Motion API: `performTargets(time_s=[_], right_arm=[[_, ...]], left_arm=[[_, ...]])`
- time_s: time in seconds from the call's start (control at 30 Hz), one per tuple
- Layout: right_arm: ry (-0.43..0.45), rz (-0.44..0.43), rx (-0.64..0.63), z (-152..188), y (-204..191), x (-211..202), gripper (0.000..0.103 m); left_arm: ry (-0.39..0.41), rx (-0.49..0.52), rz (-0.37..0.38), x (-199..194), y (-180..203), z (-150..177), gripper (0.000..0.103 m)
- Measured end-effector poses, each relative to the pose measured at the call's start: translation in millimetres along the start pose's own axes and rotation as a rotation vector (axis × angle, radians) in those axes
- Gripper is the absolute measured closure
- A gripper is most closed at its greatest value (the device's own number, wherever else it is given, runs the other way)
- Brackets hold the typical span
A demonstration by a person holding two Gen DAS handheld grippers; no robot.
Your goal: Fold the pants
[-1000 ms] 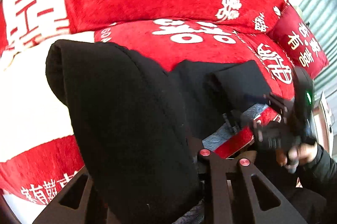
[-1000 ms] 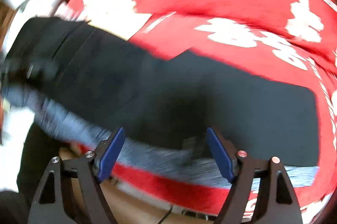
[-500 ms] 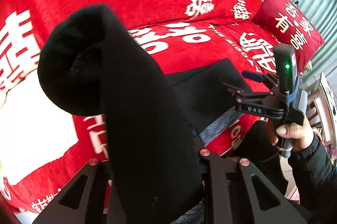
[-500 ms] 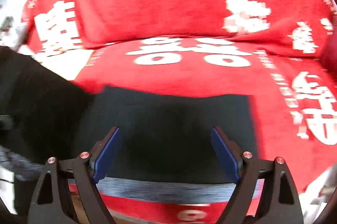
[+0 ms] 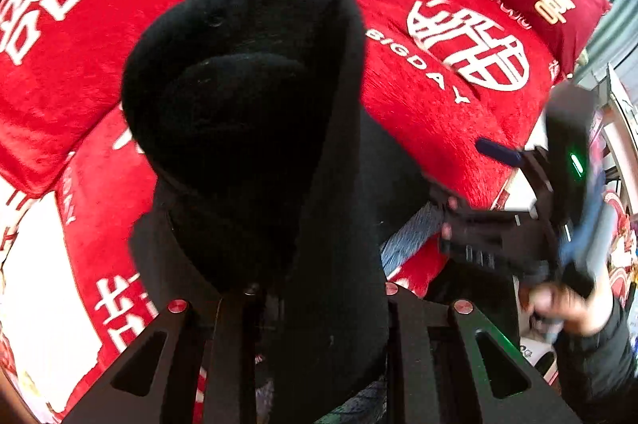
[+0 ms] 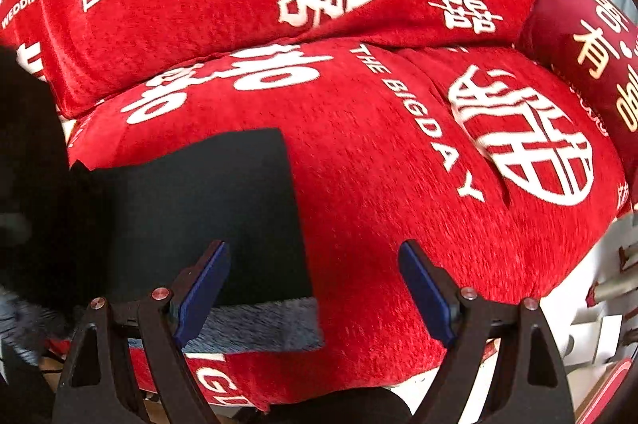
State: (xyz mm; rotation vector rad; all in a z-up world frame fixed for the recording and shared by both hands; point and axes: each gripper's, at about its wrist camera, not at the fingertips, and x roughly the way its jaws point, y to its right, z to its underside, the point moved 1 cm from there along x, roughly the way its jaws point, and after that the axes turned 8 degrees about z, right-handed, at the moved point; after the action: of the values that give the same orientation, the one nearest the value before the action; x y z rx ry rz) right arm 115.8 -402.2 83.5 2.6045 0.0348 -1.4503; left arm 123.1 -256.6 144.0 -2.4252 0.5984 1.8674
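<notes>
The black pants (image 5: 255, 129) are bunched and lifted in my left gripper (image 5: 315, 288), which is shut on them; the cloth hides its fingertips. The rest of the pants (image 6: 199, 209) lies flat on the red sofa seat, with a grey fleecy lining (image 6: 259, 324) showing along the front edge. My right gripper (image 6: 315, 300) is open and empty, held just above the seat's front edge beside the pants' right end. It also shows in the left wrist view (image 5: 478, 185), to the right of the lifted cloth.
The red sofa cover (image 6: 398, 165) with white characters spans seat and backrest. A dark red cushion (image 6: 590, 57) sits at the right end. Clutter (image 6: 610, 300) stands off the sofa's right side.
My left gripper has carried the bunched pants up and toward the right. My right gripper has swung right, off the middle of the flat part to its right end, staying open.
</notes>
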Motion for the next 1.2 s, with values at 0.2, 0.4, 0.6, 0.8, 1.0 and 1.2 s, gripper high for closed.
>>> performTargets(time_s=[0.2,0.4,0.6,0.8,1.0,1.2], right_arm=[[-0.038,0.001,0.004,16.4,12.8,13.0,0.014],[-0.03,-0.058,0.023,28.8,23.4,12.6,0.014],[0.015,-0.194,-0.032,40.6,15.0,3.7,0.014],[0.096,-0.282,-0.111,44.3,15.3,-22.7,0.014],[0.136,-0.45,-0.058,40.9,29.1,-42.5,0.008],[0.075,-0.485,-0.106,46.4,-4.4,-35.9,0.009]], left_arm=[[-0.106,-0.021,-0.045,67.4,9.7,-25.4,0.079],[-0.101,-0.049,0.066,77.7,16.6,-25.0,0.022],[-0.013,0.088,0.059,29.4,42.0,-20.0,0.022],[0.076,-0.043,0.044,-3.6,-13.5,4.1,0.021],[0.081,-0.332,-0.012,7.6,-104.6,52.6,0.021],[0.095,-0.44,0.012,20.9,-123.7,85.7,0.021]])
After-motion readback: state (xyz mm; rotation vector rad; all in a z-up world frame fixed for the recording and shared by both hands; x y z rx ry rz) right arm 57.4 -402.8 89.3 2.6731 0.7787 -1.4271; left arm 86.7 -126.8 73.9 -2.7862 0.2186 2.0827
